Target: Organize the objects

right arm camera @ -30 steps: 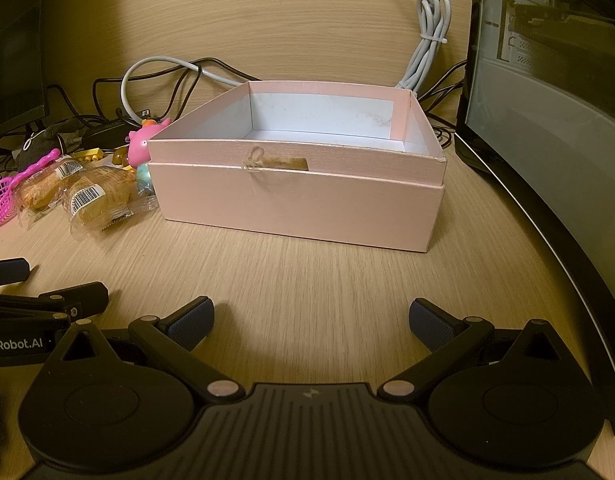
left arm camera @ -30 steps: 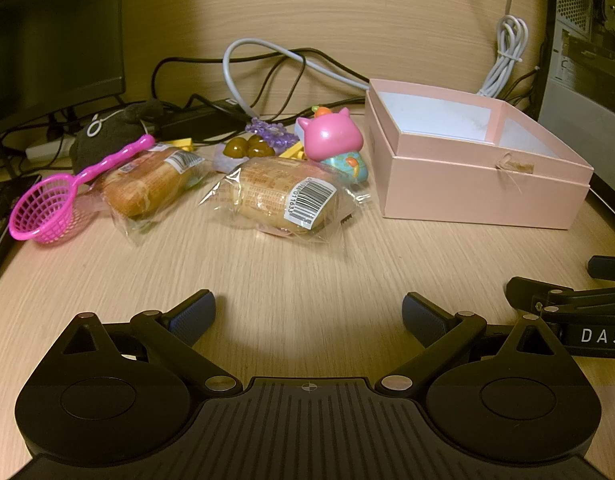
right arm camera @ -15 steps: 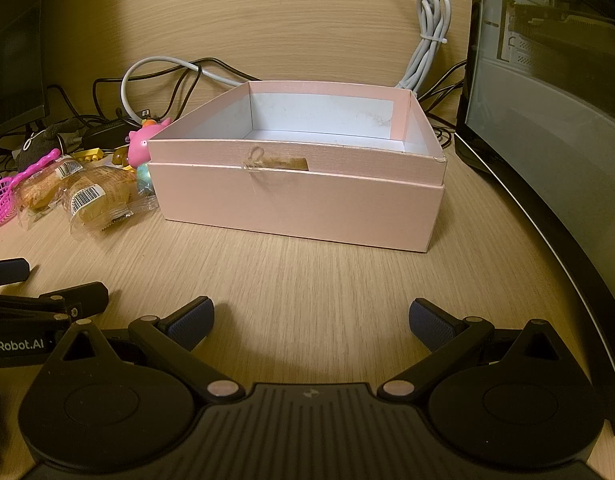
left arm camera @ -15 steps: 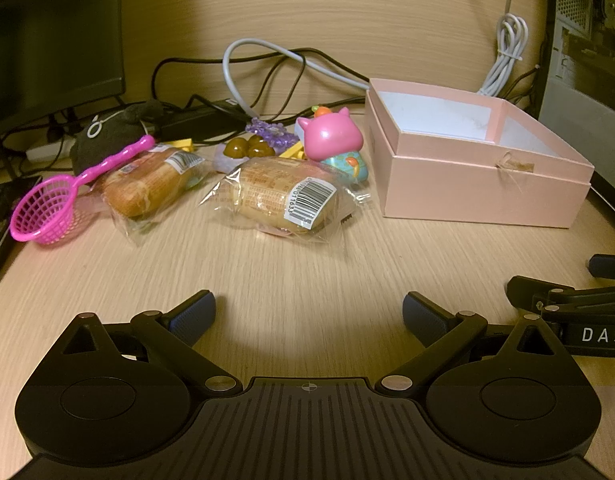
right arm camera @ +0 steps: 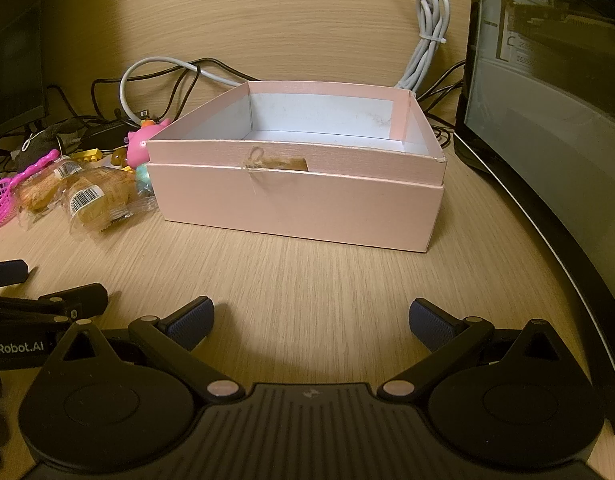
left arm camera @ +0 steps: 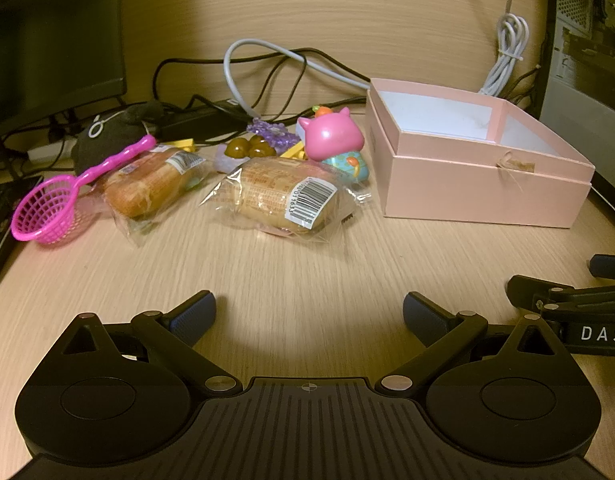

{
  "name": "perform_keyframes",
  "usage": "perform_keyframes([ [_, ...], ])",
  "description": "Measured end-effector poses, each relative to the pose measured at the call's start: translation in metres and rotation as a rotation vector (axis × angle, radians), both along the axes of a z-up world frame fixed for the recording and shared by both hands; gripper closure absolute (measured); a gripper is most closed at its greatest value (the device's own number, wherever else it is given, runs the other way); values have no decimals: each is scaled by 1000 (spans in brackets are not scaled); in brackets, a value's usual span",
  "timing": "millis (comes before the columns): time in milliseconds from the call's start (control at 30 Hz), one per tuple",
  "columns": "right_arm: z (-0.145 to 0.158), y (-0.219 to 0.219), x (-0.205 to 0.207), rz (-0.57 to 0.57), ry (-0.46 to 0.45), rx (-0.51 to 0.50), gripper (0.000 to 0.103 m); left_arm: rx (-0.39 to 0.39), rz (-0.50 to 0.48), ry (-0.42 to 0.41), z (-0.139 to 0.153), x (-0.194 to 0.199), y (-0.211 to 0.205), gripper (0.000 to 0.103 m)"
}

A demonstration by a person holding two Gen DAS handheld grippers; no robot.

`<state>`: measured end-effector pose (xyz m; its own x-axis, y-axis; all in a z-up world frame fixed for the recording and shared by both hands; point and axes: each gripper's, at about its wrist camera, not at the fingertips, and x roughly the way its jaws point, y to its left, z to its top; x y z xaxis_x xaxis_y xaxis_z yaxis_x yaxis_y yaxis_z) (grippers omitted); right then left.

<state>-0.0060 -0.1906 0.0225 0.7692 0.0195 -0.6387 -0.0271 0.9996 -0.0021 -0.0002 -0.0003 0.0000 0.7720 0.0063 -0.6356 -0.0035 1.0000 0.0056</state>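
An open pink box (left arm camera: 483, 196) (right arm camera: 299, 208) stands on the wooden desk, its white inside bare. Left of it lie two wrapped bread rolls (left arm camera: 283, 200) (left arm camera: 151, 184), a pink toy strainer (left arm camera: 47, 212), a pink horned figurine (left arm camera: 333, 144), brown glossy beads (left arm camera: 249, 148) and a purple trinket (left arm camera: 269, 132). My left gripper (left arm camera: 309, 312) is open over bare desk, short of the nearer roll. My right gripper (right arm camera: 311, 320) is open too, facing the box's front wall from a short distance. Nothing is between either pair of fingers.
Tangled black and grey cables (left arm camera: 267, 64) run along the back wall. A dark monitor (left arm camera: 51, 36) stands at the far left, a computer case (right arm camera: 547, 60) with a glass side at the right. A black pouch (left arm camera: 107, 136) sits behind the strainer.
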Motion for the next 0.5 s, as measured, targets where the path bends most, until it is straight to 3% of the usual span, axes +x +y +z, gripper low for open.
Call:
perform_keyframes([
  [167,4,-8,-2,42,38,33,0,-47,-2,54,13,6,8,1],
  [333,7,-4,-4,63,83,-3,0,-207,169,18,55,35,39,1],
  [400,7,-3,-3,56,91,-5,0,-239,227,83,60,66,46,1],
  [500,7,-1,-4,30,99,-4,0,-222,225,184,47,102,45,2],
])
